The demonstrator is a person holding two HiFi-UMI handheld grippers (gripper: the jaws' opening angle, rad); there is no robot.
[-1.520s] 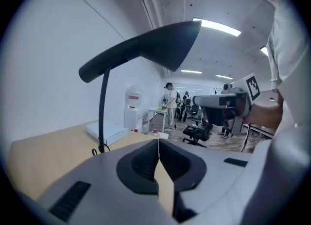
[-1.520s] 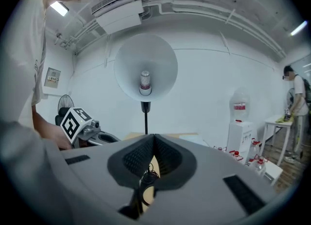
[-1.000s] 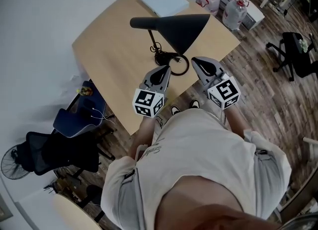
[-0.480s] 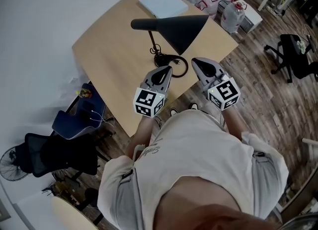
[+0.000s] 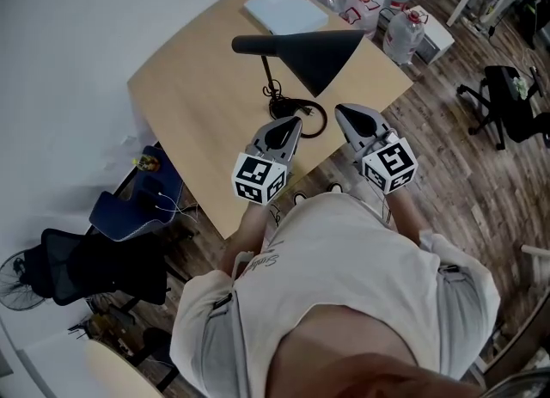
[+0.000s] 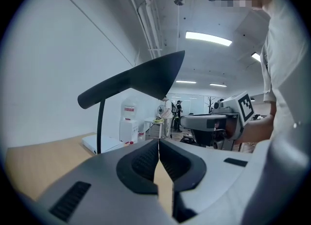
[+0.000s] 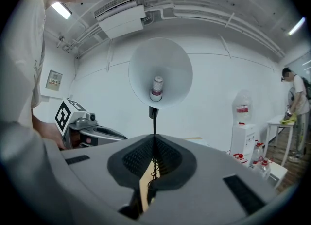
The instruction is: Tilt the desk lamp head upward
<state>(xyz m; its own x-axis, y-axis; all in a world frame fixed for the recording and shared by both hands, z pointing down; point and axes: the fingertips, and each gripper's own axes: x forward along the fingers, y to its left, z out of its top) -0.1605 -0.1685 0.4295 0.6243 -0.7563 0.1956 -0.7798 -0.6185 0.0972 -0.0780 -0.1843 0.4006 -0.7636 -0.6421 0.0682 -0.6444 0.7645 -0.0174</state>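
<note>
A black desk lamp stands on the wooden desk [image 5: 189, 87]; its cone head [image 5: 318, 54] points right and slightly down, on a thin stem [image 5: 269, 70]. Its black cord [image 5: 296, 115] lies coiled at the base. My left gripper [image 5: 289, 123] hovers over the desk's near edge, just short of the cord, jaws shut and empty. My right gripper [image 5: 341, 111] hangs beside it, below the lamp head, also shut and empty. The left gripper view shows the head [image 6: 146, 78] from the side. The right gripper view looks into the white inside of the shade [image 7: 160, 72] with its bulb [image 7: 156, 87].
A white flat box [image 5: 284, 8] lies at the desk's far corner. Water bottles [image 5: 402, 25] and a white unit stand on the floor beyond. Dark office chairs sit at the left [image 5: 129, 207] and right [image 5: 507, 100]. A white wall runs along the desk's left side.
Both grippers and the lamp keep the same relation. Only the head camera has shifted slightly, so the scene sits a little lower in the picture.
</note>
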